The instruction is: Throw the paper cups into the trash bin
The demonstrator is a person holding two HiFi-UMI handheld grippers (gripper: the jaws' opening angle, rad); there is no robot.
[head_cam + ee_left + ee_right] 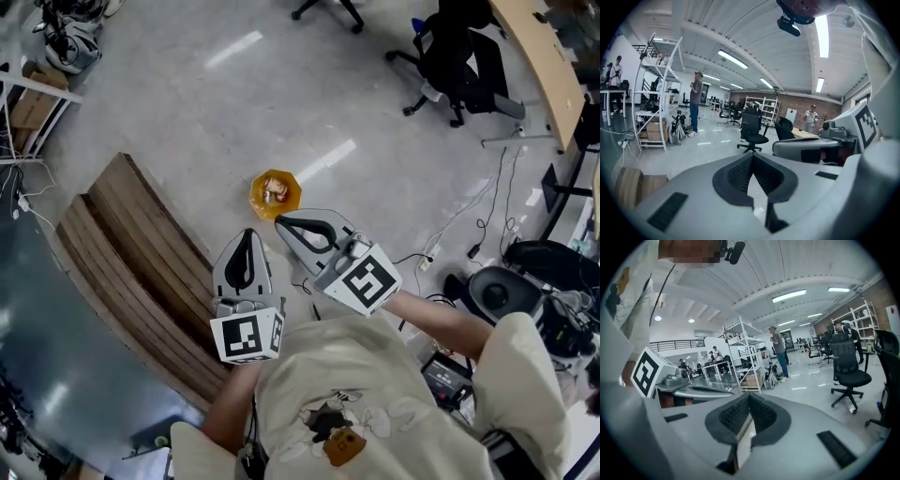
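writing: no brand or text is readable in any view; the only print is the black-and-white square markers on the left cube [248, 337] and the right cube [366, 279], plus a cartoon print [328, 422] on the person's pale shirt
left gripper [752, 157]: jaws pressed together at the tip, nothing between them, only floor shows through the gap behind the tip
right gripper [749, 395]: jaws pressed together, nothing pinched
gripper position: head view shows both held close to the person's chest and side by side, left one pointing far, right one angled far-left toward the bin
trash bin [255, 197]: yellow-orange with an eight-sided rim, stands on the gray floor [187, 94] just beyond the right gripper's tip
paper cups: no cup is in either gripper; pale shapes [276, 192] lie inside the bin, too small to say for sure that they are cups
tabletop [131, 253]: brown wooden slats, left of the left gripper, near the bin but apart from it
head view only: the bin, the tabletop, a black office chair [464, 66] far right, and cables [459, 220] on the floor at right
left gripper view only: a standing person [696, 101] far left, a white shelf rack [658, 93], a brick wall [801, 105] at the far end, and ceiling strip lights; the right gripper's marker cube shows at the right edge
right gripper view only: another rack [740, 352] with a person beside it [778, 352], a swivel chair [846, 369] at right, and the left gripper's marker cube at the left edge
not seen in gripper views: the bin shows in neither
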